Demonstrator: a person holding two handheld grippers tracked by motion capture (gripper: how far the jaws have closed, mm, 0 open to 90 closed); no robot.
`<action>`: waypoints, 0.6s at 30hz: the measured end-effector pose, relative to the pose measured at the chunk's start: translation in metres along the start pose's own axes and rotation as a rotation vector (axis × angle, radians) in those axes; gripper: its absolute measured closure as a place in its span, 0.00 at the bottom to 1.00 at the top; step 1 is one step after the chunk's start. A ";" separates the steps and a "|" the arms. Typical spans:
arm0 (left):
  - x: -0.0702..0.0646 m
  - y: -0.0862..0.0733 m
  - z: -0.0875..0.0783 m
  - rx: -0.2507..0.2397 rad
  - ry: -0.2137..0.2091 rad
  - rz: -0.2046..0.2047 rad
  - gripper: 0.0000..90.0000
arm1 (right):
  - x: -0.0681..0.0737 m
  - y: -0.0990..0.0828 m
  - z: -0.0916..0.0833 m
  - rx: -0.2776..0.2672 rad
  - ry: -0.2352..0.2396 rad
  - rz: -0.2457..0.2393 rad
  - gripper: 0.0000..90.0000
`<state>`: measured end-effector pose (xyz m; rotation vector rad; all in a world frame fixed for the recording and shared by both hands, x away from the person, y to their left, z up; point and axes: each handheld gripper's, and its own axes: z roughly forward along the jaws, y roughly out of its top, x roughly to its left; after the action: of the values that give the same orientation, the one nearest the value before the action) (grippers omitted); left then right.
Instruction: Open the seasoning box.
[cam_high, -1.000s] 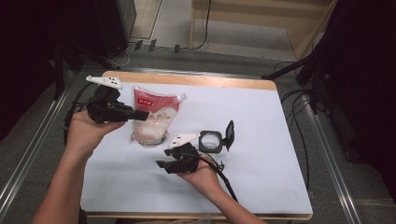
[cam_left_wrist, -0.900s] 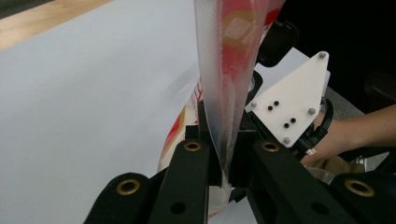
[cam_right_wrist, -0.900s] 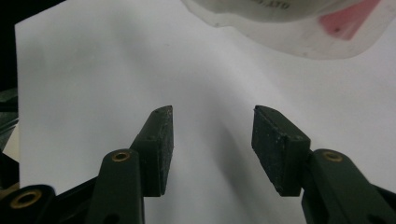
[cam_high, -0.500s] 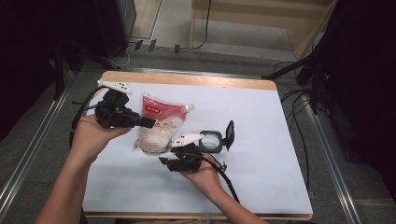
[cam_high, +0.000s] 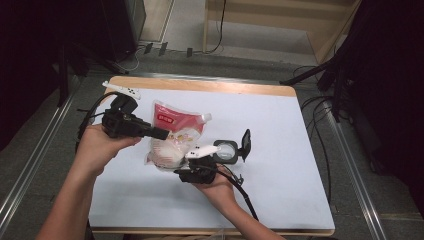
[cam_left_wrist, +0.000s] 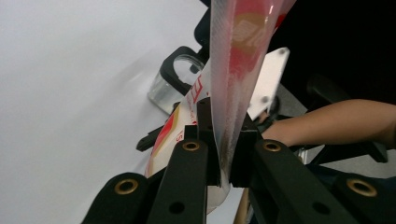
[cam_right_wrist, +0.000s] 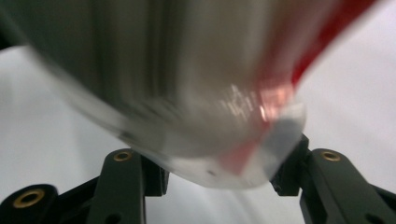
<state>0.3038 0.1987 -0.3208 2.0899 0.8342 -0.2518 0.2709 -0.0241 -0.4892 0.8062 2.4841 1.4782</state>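
On the left of the high view, the left gripper (cam_high: 159, 133) reaches in from the table's (cam_high: 280, 130) left side, its jaws clamped tight on the side seam of the pouch (cam_high: 172, 137); the left gripper view shows the pads (cam_left_wrist: 212, 154) pinching that flat sealed edge of the pouch (cam_left_wrist: 233, 70), which rises between them. The pouch, red and white with a spout corner at its upper right, sits left of the table's middle, held between the two grippers with its lower end toward the person. Just below it, the right gripper (cam_high: 192, 167) meets its lower end; the right gripper view shows the pouch's (cam_right_wrist: 196, 93) blurred bottom corner lying between the half-spread jaws, which have just been closing, though whether the pads press it I cannot tell. Right of the pouch stands a clear jar (cam_high: 226, 151) with its black lid (cam_high: 245, 141) flipped up.
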 end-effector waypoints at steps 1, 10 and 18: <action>0.001 0.000 0.001 -0.003 -0.001 -0.007 0.97 | 0.002 0.001 -0.001 -0.005 -0.006 -0.014 0.59; -0.002 0.002 0.010 -0.036 0.028 -0.024 0.96 | 0.006 0.003 -0.004 0.011 -0.018 -0.065 0.61; -0.005 0.004 0.024 -0.034 0.051 -0.013 0.94 | 0.025 0.004 -0.002 0.033 -0.014 -0.163 0.59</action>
<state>0.3052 0.1760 -0.3301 2.0673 0.8761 -0.1909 0.2500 -0.0118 -0.4812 0.6005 2.5029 1.3753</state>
